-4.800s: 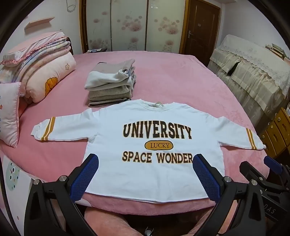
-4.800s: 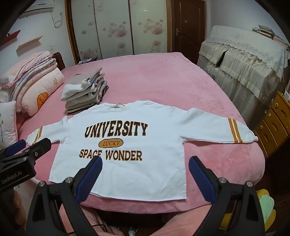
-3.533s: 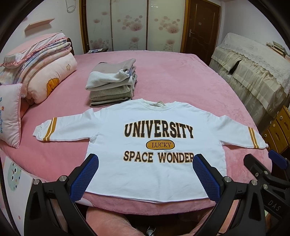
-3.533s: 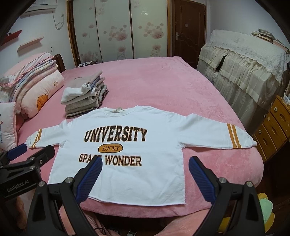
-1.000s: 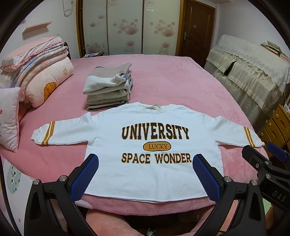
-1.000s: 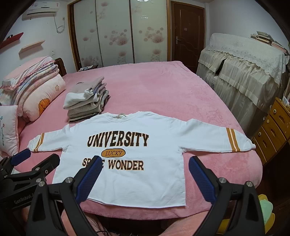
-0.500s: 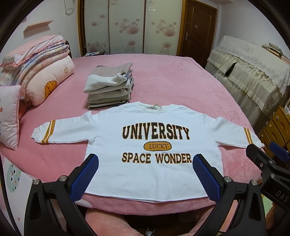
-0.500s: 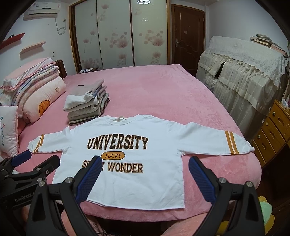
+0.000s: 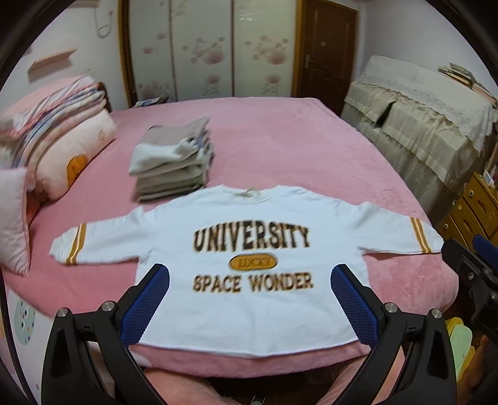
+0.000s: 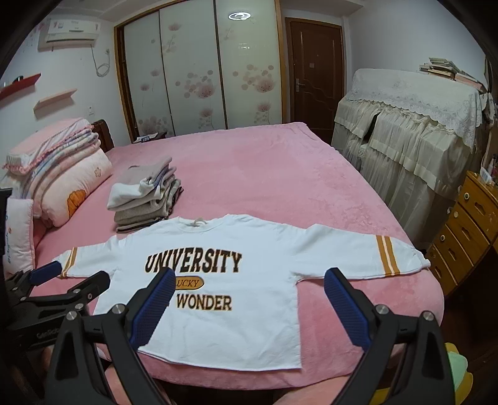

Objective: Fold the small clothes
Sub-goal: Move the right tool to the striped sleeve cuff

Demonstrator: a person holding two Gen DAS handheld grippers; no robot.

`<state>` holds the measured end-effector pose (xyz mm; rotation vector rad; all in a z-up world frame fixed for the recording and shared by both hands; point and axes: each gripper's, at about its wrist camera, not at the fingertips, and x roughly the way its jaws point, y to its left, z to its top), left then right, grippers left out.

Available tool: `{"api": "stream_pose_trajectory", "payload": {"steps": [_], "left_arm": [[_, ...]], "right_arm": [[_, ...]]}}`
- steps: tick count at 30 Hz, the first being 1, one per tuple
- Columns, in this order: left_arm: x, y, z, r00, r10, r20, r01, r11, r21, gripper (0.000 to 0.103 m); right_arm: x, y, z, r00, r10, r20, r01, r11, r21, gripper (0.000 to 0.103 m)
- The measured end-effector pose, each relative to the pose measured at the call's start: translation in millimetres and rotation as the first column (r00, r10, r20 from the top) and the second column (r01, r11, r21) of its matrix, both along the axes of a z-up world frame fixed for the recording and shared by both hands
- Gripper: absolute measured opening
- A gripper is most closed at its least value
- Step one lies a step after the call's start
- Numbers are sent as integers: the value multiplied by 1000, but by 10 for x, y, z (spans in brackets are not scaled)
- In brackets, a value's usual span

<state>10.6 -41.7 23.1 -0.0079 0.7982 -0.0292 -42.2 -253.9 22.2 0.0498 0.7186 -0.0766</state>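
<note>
We hold both grippers, left gripper (image 9: 250,280) and right gripper (image 10: 249,282), fingers spread empty, above the sweatshirt (image 10: 218,268) lying flat (sleeves at 3 and 9 o'clock) for folding.

We are seeing soft indoor light, a ceiling lamp (image 10: 239,15) glaring far; the left view is smearing, edges bending darkly.

A bedroom with pale walls. A wide bed covered in a pink plush blanket (image 10: 264,174) fills the middle. Behind it stands a sliding-door wardrobe with frosted panels printed with pink flowers (image 10: 199,74), beside a dark brown wooden door (image 10: 314,71). A white wall air conditioner (image 10: 73,29) hangs upper left. A cream lace-covered cabinet (image 10: 411,124) and a yellow wooden chest of drawers (image 10: 467,224) stand at the right.
</note>
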Motion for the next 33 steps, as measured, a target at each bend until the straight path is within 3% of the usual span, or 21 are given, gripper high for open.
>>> {"api": "stream_pose_trajectory", "payload": {"steps": [3,9,14,19,25,29,33], "left_arm": [[155,-298,84,999,-40,36,39,999,18,103],[575,-1110,112,981,-169,98,165,985,53,103],[988,-1886,-25,960,-261,99,253,964,85,103],[1348,-2487,-222,950,-303,83,298,953,59,103],[1765,-3052,-645,950,-310,32,308,950,60,103],[1975,-3272,-1045,952,-304,-31,305,951,53,103],[2091,-3414,-1448,951,-295,-97,301,953,48,103]], "right_arm": [[36,-366,76,999,-43,19,43,999,-3,97],[131,-1398,115,971,-233,47,234,972,1,97],[161,-2334,17,908,-416,56,415,909,30,97],[134,-3143,-115,834,-549,54,548,836,38,97],[222,-3715,-436,803,-595,5,594,803,47,96],[393,-4021,-806,803,-590,-79,595,800,75,84],[527,-4222,-1246,802,-571,-176,594,793,133,80]]}}
